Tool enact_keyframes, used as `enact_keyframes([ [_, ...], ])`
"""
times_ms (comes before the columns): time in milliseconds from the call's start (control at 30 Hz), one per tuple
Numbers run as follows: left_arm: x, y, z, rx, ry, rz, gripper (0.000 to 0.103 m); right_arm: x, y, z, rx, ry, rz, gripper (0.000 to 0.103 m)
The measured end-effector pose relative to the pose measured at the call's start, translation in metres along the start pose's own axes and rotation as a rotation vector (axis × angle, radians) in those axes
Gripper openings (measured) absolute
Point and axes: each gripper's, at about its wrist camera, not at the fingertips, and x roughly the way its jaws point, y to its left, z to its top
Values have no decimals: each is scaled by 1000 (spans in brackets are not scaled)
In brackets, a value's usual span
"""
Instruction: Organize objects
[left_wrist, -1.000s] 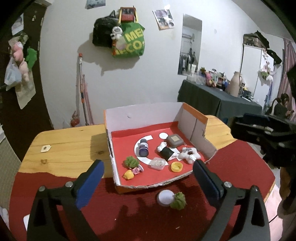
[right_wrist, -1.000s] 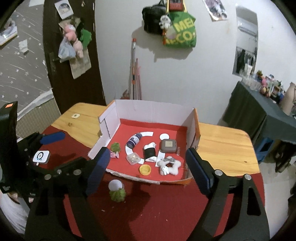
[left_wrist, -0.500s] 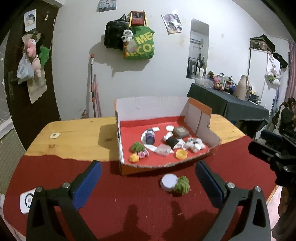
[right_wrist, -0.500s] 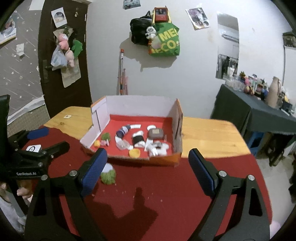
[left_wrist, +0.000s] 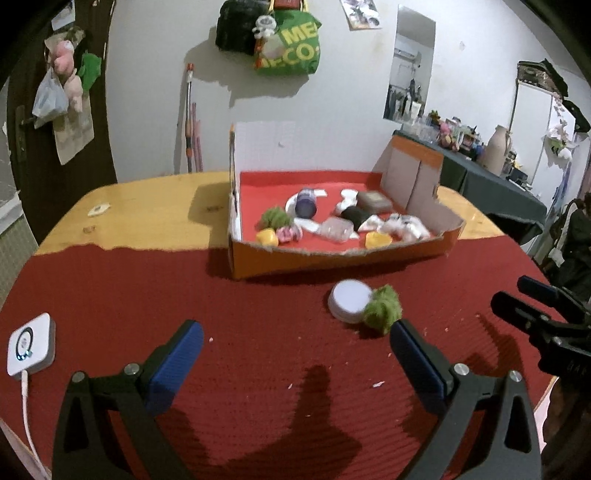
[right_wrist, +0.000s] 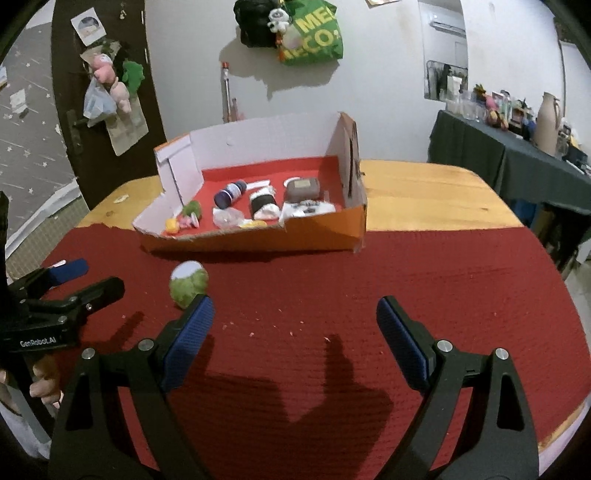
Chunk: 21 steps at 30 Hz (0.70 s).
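Note:
An orange cardboard box with a red lining stands mid-table and holds several small items, among them a dark blue jar, a brown case and a yellow cap. In front of it, on the red cloth, a white round lid touches a green fuzzy ball. My left gripper is open and empty, low over the cloth, with its right fingertip just short of the ball. The right gripper is open and empty too, the ball just beyond its left fingertip.
A white square device on a cable lies on the cloth at the far left. Bare wooden tabletop lies left of and behind the box. A dark side table with clutter stands at the right. A hand holds the left gripper.
Both grippers have sunk toward the red cloth, so the box is now seen from a lower angle. The lid and the green ball have not moved.

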Motion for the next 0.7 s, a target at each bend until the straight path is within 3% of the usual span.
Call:
enact_keyframes([
  [367,16,10,-1,-21,58,-4,103,22,8,4,-17,59,37,90],
  [700,18,39,5,-29,86,5,103,61,45,15,-151,179,141,90],
])
